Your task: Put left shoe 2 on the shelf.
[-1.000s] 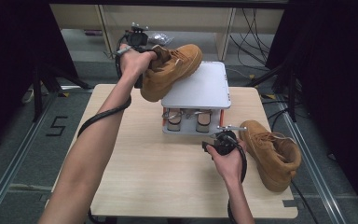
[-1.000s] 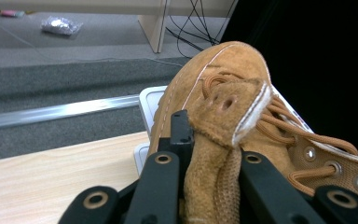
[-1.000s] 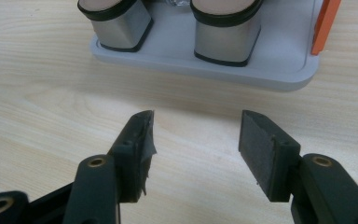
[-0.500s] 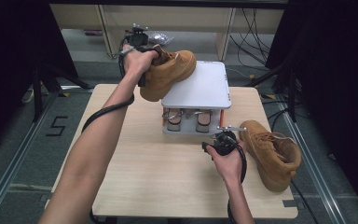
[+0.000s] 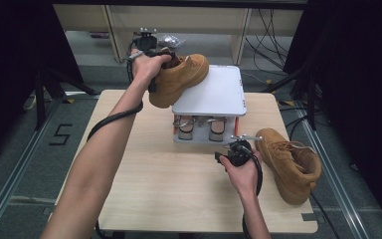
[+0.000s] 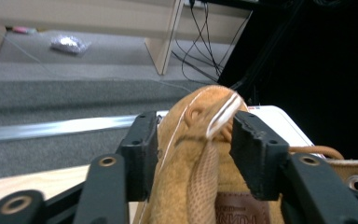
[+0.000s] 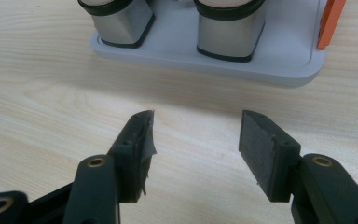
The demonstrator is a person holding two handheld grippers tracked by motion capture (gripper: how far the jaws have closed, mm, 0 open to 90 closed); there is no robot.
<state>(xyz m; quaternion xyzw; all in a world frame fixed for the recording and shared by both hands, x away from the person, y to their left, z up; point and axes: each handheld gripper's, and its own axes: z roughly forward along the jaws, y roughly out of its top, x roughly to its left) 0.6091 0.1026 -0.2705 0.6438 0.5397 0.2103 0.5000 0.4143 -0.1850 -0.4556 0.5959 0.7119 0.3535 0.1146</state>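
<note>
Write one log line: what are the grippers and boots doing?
left gripper: jaws just opening around boot collar | boot: on rack top | right gripper: open, empty | second boot: on table

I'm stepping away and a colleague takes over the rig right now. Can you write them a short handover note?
Left gripper: jaws have just been opening, with the collar of the boot on the rack between them.
Right gripper: open, holding nothing, low over the table in front of the grey rack.
Done: one boot lies partly on the rack's top, heel past its edge.
Left: the second boot on the table at the right, untouched.
</note>
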